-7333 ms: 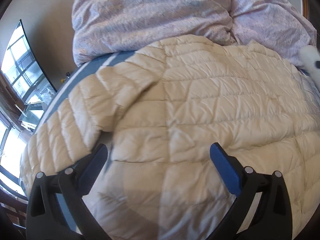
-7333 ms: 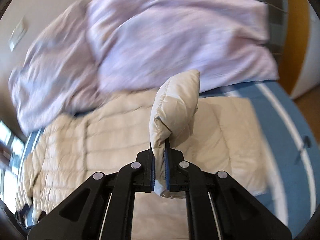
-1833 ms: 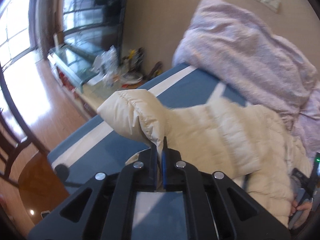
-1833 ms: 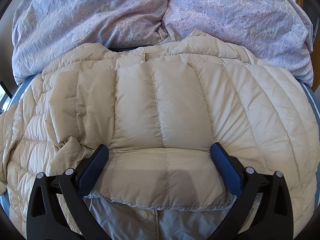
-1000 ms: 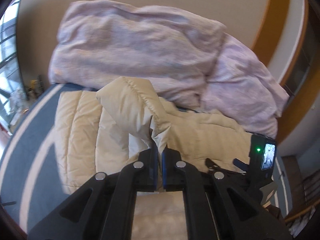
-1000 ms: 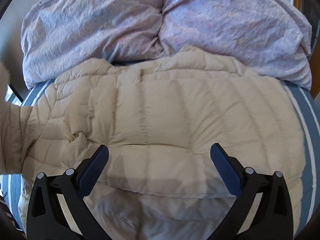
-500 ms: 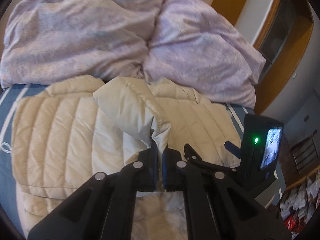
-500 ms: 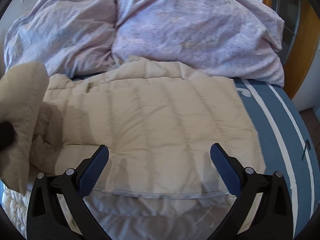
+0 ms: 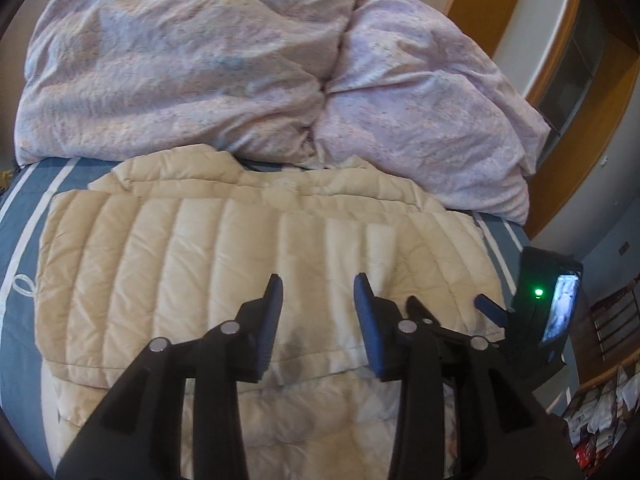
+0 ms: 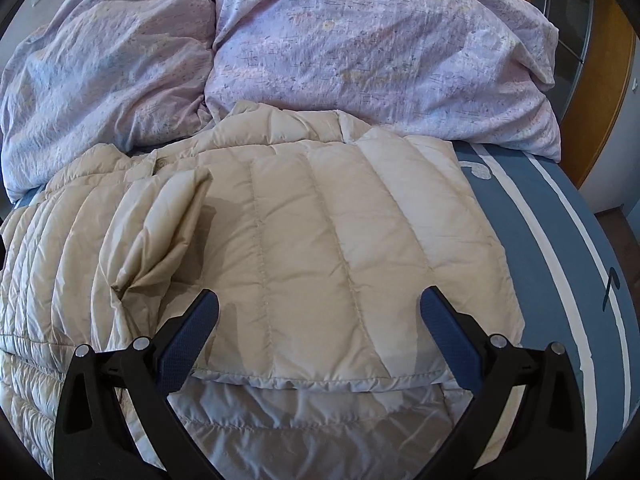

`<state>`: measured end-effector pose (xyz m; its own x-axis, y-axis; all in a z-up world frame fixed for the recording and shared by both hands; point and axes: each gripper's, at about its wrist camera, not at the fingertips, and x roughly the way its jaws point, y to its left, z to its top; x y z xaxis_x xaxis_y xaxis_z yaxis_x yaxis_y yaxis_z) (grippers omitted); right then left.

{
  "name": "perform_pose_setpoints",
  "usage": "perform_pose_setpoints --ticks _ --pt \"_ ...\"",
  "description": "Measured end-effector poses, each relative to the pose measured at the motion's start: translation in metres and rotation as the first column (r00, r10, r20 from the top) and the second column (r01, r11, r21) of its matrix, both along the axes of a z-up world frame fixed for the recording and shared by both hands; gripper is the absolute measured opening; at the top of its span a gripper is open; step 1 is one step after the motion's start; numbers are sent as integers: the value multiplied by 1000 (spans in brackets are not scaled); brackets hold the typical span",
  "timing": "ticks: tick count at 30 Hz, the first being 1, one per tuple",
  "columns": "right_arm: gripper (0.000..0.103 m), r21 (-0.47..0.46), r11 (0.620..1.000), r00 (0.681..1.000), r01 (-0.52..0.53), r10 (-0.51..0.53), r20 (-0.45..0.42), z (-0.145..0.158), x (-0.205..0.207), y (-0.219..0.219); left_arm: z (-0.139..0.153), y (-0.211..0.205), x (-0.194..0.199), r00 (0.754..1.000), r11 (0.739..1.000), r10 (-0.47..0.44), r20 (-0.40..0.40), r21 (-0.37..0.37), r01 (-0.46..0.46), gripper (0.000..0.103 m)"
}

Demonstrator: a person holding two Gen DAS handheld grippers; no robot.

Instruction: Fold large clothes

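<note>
A cream quilted down jacket (image 9: pixel 248 264) is spread flat on the blue, white-striped bed (image 10: pixel 560 248), with its far edge against a rumpled lilac duvet (image 9: pixel 224 60). The left tool (image 9: pixel 318 300) is held above the jacket with its blue pads apart and nothing between them. The right tool (image 10: pixel 320 320) is held wide apart over a folded-over panel, whose hem (image 10: pixel 320 383) is seen lying across the grey lining (image 10: pixel 312 420).

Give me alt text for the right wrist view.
The open right gripper hovers over a cream puffer jacket with both sides folded inward, on a blue striped bed sheet. A rumpled lilac duvet lies bunched behind it.
</note>
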<state>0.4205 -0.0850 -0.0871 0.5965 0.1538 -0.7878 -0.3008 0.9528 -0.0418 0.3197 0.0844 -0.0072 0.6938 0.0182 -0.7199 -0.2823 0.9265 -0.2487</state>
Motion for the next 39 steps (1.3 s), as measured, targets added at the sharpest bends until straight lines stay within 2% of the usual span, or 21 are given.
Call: perform_pose_setpoints --ticks 4,14,20,27,32,39 --pt "96 17 1000 1000 -3 3 1 2 -2 1 -8 9 -3 999 998 37 -26 45 -36 38" --pt "68 158 987 999 -30 36 -36 18 0 0 -34 22 4 990 988 94 -103 130 -80 38" --pt "66 171 982 996 -80 85 -23 22 -4 14 -55 27 18 982 988 112 -152 123 -94 38" --pt "58 200 973 993 -116 121 -13 26 -6 24 -67 26 27 980 989 106 -166 121 -86 38" --pt "56 218 964 988 -154 156 7 31 -9 34 -76 27 33 978 988 107 -180 128 -85 40" --pt "44 184 967 982 -175 185 -37 9 -4 51 -78 27 35 978 987 104 -182 136 -80 42"
